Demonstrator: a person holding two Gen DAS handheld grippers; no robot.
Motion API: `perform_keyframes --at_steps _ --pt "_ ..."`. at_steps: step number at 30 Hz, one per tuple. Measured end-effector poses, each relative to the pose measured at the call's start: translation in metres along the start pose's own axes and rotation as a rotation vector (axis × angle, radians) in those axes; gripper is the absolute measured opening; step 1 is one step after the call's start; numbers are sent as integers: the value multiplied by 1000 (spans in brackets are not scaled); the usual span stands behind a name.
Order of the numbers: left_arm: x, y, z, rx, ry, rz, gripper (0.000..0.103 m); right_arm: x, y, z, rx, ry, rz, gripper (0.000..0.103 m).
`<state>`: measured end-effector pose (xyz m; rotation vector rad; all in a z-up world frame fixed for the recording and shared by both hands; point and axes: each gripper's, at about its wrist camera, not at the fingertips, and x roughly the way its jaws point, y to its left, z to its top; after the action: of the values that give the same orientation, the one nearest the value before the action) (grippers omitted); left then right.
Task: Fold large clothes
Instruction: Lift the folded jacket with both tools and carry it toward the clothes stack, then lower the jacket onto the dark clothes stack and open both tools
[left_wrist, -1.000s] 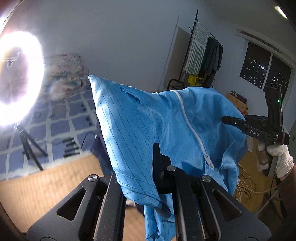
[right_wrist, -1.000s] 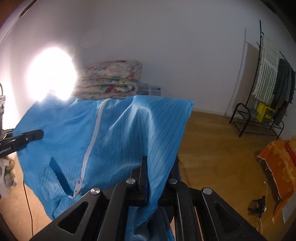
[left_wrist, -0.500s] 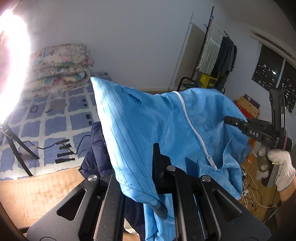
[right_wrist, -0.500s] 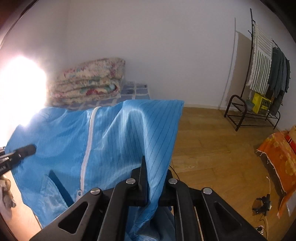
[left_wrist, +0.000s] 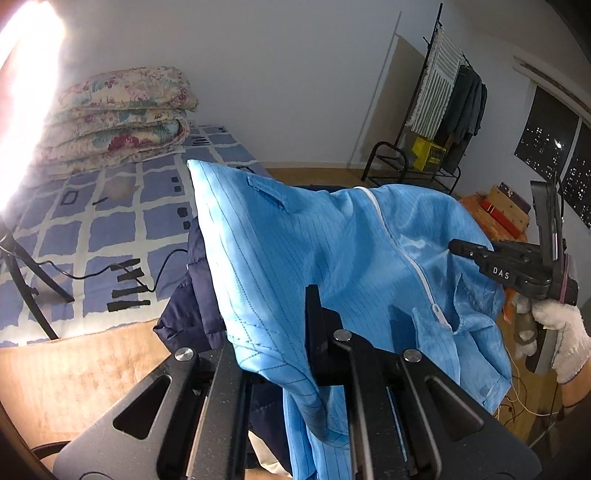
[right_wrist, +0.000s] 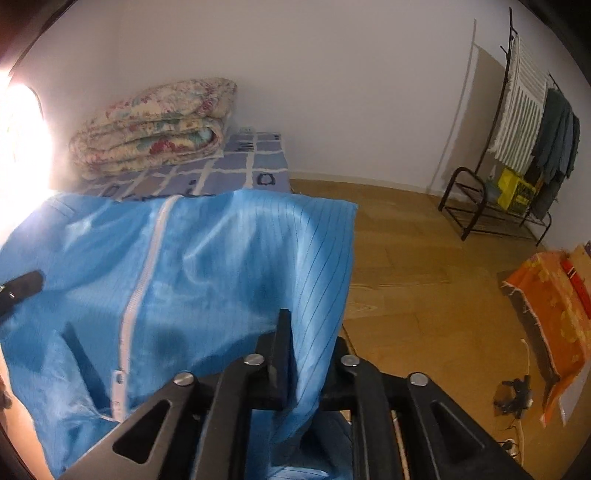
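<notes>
Left wrist view: a blue pinstriped garment (left_wrist: 332, 258) with a white zipper (left_wrist: 406, 254) is stretched across the middle of the frame, held up in the air between the two grippers. One edge of it is pinched in the left gripper (left_wrist: 314, 373), whose fingers are closed tight on the cloth at lower centre. At the right edge of the frame the right gripper (left_wrist: 458, 245) is seen side-on, carried by a white-gloved hand (left_wrist: 561, 332).

In the right wrist view the garment's other edge hangs between the fingers of the right gripper (right_wrist: 306, 373); the jaws have just been opening and stand slightly apart, with the cloth between them, and a grip cannot be told. Beyond the garment, a dark quilted jacket (left_wrist: 192, 295) lies lower left of centre, on a blue-checked mattress (left_wrist: 110, 221). A folded floral quilt (left_wrist: 122, 114) is stacked at upper left. A clothes rack (left_wrist: 443, 110) stands at upper right.
</notes>
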<state>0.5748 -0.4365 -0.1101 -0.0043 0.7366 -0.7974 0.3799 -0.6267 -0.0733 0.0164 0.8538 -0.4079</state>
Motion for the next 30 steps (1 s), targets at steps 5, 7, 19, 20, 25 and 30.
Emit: perform_keyframes --at_steps 5,7,19,20,25,30 --pt "-1 2 -4 -4 7 23 13 6 -7 -7 -21 37 -66 30" --pt "-1 5 -4 -22 18 16 28 5 -12 -11 -11 43 -78 32" --pt "-28 7 -15 -40 34 72 71 -21 -17 -22 28 32 -114 65" --pt "-33 7 -16 -41 29 76 71 -28 -16 -22 31 25 -109 65" --pt "-79 -2 -23 -40 -4 69 71 -70 -9 -23 56 -25 -73 68" --pt "-138 -14 -32 -29 -47 81 71 -123 -1 -31 74 -75 -43 70"
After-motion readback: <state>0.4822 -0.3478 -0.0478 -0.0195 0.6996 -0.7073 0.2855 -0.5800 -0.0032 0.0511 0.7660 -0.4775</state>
